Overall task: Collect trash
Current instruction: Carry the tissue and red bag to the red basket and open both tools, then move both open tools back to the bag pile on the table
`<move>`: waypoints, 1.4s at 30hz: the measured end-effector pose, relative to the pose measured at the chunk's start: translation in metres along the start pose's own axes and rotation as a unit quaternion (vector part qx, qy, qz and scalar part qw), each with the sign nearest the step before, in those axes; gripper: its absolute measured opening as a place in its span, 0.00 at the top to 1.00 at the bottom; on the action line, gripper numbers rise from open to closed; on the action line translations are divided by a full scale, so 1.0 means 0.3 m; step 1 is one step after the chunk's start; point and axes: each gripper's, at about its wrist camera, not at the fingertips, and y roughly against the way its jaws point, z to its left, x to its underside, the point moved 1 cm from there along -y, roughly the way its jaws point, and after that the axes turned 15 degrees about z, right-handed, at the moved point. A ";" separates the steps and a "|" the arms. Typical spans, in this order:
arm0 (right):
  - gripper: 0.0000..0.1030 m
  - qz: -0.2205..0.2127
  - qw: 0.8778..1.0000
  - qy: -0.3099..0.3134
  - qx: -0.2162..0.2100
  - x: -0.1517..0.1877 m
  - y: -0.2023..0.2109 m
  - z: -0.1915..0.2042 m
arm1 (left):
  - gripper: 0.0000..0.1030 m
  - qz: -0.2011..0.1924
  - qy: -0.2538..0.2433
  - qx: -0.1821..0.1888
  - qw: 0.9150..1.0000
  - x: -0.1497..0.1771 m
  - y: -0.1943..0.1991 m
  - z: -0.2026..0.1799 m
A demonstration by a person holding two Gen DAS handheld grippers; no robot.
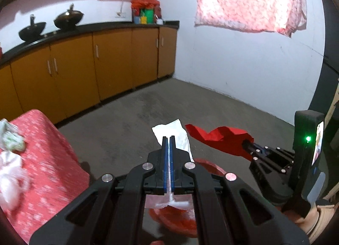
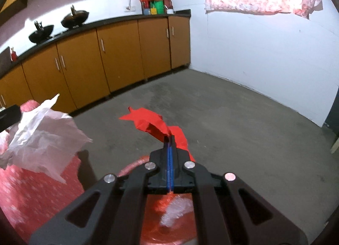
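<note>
Crumpled white paper (image 1: pixel 172 133); creased red paper (image 2: pixel 156 124); perhaps both jaw-pinched

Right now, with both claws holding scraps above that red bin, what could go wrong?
1. The left gripper pinches the white paper by a thin strip; it could slip and land on the floor beside the red bin.
2. The red paper in the right gripper sticks out well ahead of the bin, so it may drift past the rim when released.
3. The grippers hang close together and could bump.
</note>
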 end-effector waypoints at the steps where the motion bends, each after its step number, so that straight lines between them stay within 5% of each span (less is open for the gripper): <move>1: 0.98 0.008 1.000 -0.005 0.001 0.016 -0.019 -0.013 | 0.99 0.005 -0.001 0.002 1.000 0.005 -0.017 -0.009; 18: 0.98 0.070 0.997 -0.013 -0.008 0.116 -0.171 -0.058 | 0.99 0.093 -0.005 0.007 0.996 0.075 -0.274 -0.095; 36: 0.94 0.107 0.994 -0.009 -0.032 0.148 -0.246 -0.063 | 0.98 0.139 0.012 0.010 0.990 0.086 -0.409 -0.094; 38: 0.91 0.109 0.993 -0.008 -0.034 0.146 -0.251 -0.060 | 0.96 0.142 0.015 0.013 0.990 0.086 -0.412 -0.089; 42: 0.88 0.110 0.993 -0.004 -0.035 0.150 -0.252 -0.056 | 0.73 0.137 0.019 0.011 0.990 0.091 -0.407 -0.084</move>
